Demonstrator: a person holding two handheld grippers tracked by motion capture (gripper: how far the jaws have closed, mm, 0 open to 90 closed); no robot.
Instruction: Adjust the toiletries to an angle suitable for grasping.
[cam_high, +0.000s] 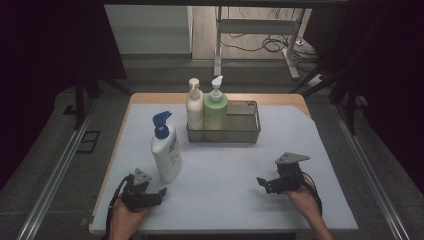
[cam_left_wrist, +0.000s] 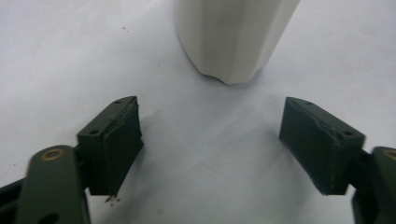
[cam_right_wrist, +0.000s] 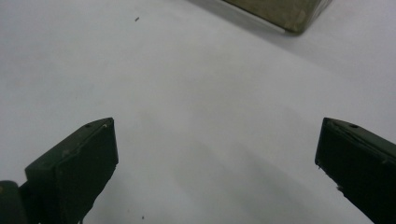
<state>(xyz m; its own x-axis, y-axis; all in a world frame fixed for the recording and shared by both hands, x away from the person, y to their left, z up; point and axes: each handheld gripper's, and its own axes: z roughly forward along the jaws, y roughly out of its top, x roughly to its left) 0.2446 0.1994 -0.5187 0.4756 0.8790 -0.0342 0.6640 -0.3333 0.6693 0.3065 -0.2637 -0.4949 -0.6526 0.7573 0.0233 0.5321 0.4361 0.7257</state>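
Both tongs agape; left tongs (cam_left_wrist: 210, 140) near white bottle (cam_left_wrist: 233, 37).

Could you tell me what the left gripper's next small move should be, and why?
Probably ease the left gripper straight forward until its fingers flank the white bottle. The bottle stands upright on the table just ahead, roughly centred between the open fingers and untouched. The other two bottles already stand in the basket, so this one likely goes there next.
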